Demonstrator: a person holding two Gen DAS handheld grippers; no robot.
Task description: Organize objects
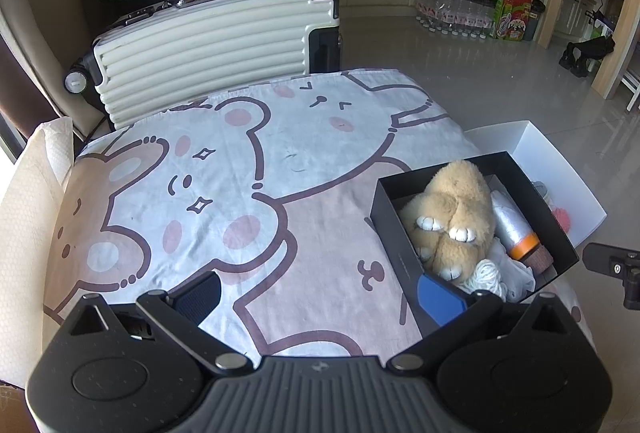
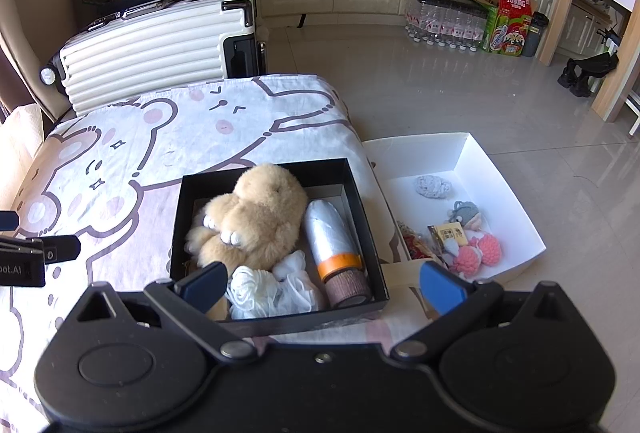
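While the red carton (image 2: 514, 5) by the cabinets reads "TUBORG" and the casing at our left shows "pot.AI", we hold both tools wide open and empty. Our right gripper (image 2: 320, 283) hovers just before the black box (image 2: 264, 171), where the tan plush toy (image 2: 256, 217), silver bottle (image 2: 332, 237) and white yarn (image 2: 256, 291) lie. Our left gripper (image 1: 320, 297) spreads over the bear-print sheet (image 1: 240, 173), its blue finger (image 1: 438, 299) beside the box's near corner. Beyond sits a white box (image 2: 472, 161).

Matte black left tool (image 1: 320, 299) and right tool (image 2: 320, 283): ribbed grey centre plate, round silver pivot screws, triangular cut-outs, blue pads (image 2: 438, 283) on fingertips.
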